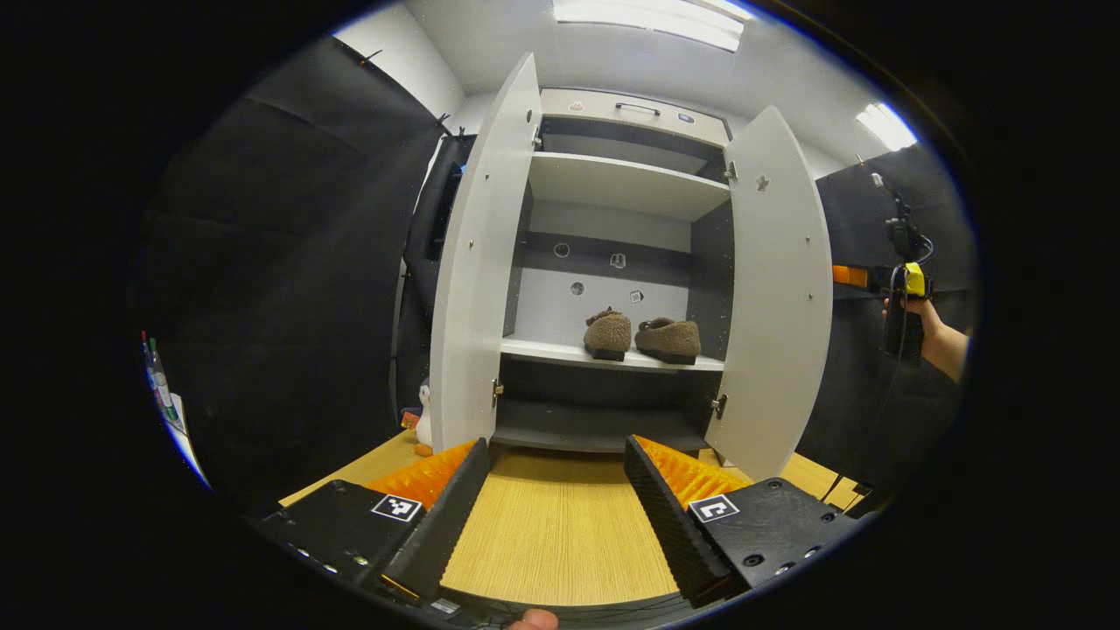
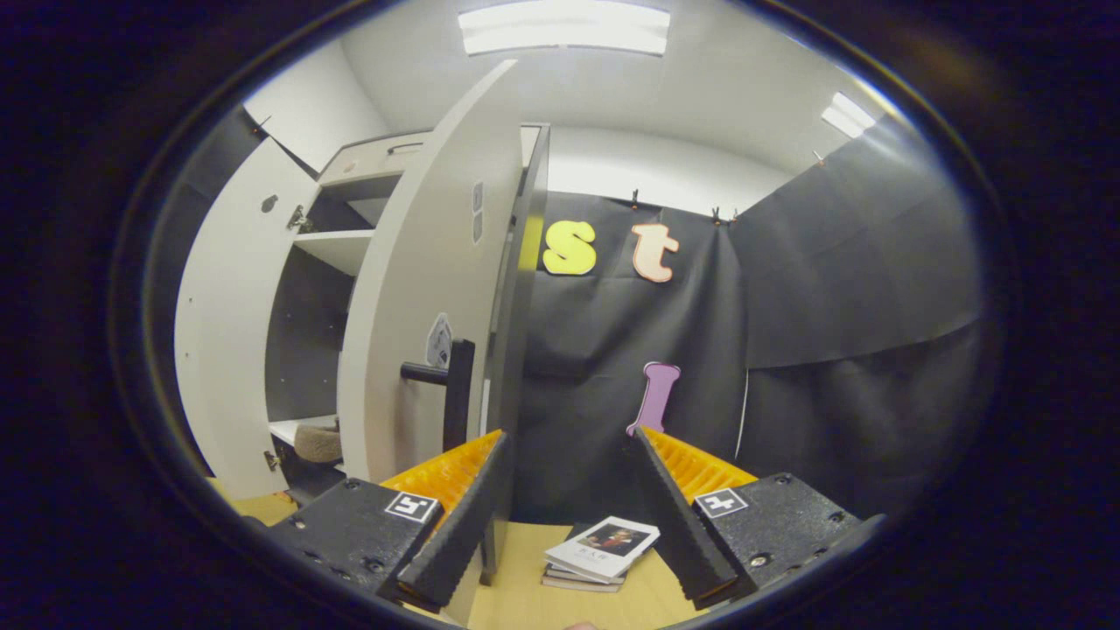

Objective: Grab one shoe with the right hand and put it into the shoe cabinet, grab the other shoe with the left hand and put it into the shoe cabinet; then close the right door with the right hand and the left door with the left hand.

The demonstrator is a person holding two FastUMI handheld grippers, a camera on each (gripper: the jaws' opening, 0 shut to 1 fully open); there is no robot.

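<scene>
Brown shoes [image 1: 643,337] sitting together on shoe cabinet [image 1: 626,179] middle shelf, placing done | right door [image 2: 429,289] and left door [image 1: 477,262] standing open, closing remaining | right gripper [image 2: 569,503] nearing right door's outer face, spread wide, empty | left gripper [image 1: 556,499] hanging near, spread, empty

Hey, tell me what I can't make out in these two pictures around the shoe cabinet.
- Right gripper view: only part of one shoe shows; the right door hides the rest of that shelf.
- Left gripper view: the small marks on the cabinet's back panel are too small to tell.
- Right gripper view: the lower books in the stack are covered by the top one and the right gripper.
</scene>
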